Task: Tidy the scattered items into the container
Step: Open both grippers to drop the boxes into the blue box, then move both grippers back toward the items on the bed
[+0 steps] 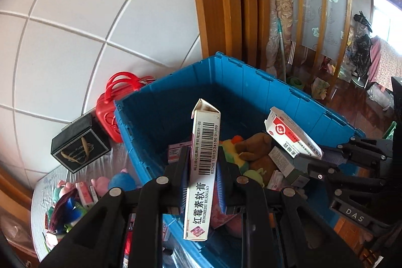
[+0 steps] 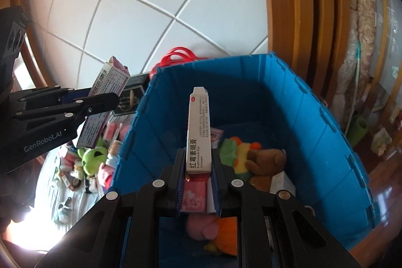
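Two ointment cartons are up over the blue container (image 1: 251, 82), one in each tool.

From the left wrist camera, the left hand-held gripper (image 1: 202, 162) is clamped on a long white carton with a barcode (image 1: 202, 167), which stands nearly upright between the pads above the container's near wall. At right, the right hand-held gripper (image 1: 305, 165) grips a white and red carton (image 1: 291, 132) that slants over the container. Plush toys (image 1: 253, 152) and small boxes lie on the container's floor. More toys and boxes (image 1: 75, 195) are scattered on the silvery worktop (image 1: 120, 157) at left, near a black box (image 1: 80, 145) and a red case (image 1: 113, 114).

From the right wrist camera, the right hand-held gripper (image 2: 198, 182) is closed on its white carton (image 2: 198, 132), upright over the container (image 2: 314, 122), where a brown plush (image 2: 266, 162) lies. At left, the left hand-held gripper (image 2: 105, 98) pinches its carton (image 2: 105, 97) just outside the container's wall, above the scattered toys (image 2: 93, 157).
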Demonstrator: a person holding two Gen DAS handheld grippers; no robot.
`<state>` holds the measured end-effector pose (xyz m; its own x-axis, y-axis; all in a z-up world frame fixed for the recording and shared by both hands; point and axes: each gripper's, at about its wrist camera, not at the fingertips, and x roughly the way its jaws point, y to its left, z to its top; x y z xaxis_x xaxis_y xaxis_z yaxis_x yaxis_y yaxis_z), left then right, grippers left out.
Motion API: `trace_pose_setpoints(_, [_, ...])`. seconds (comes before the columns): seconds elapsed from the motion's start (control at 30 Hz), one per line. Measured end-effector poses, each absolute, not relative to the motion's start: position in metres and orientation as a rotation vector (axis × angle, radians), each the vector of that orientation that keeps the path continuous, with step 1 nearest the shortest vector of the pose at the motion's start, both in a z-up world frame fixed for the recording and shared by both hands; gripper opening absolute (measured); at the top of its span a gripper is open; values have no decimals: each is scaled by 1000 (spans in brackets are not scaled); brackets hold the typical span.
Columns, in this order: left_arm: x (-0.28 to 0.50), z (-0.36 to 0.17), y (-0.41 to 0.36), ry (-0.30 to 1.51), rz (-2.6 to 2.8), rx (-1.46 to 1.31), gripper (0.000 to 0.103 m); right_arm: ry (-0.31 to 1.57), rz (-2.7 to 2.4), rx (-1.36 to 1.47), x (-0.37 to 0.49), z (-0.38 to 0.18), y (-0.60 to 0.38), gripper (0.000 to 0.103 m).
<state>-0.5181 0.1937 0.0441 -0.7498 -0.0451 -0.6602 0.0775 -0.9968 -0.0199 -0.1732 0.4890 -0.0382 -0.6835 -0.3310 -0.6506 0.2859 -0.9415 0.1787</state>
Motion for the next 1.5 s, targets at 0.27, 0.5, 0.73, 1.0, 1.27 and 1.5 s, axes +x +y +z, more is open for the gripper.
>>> trace_pose_setpoints(0.27, [-558,40,211,69,-2890,1122,19,-106,-2662,1056,-187,-44,519,18])
trace_pose_setpoints(0.5, [-575,34,216,89,-2863,1143,20,-73,-2672,1087,-200,-51,529,19])
trace_pose_setpoints(0.73, [-582,26,218,98,-2809,1153,88,-28,-2737,1121,-207,-63,536,102])
trace_pose_setpoints(1.0, [-572,21,206,142,-2801,1161,88,-63,-2714,1120,-207,-64,539,102])
trace_pose_setpoints(1.27, [-538,15,179,204,-2774,1127,88,-22,-2679,1084,-198,-56,505,102])
trace_pose_setpoints(1.5, [-489,-3,130,307,-2713,1102,88,38,-2648,1051,-186,-45,458,103])
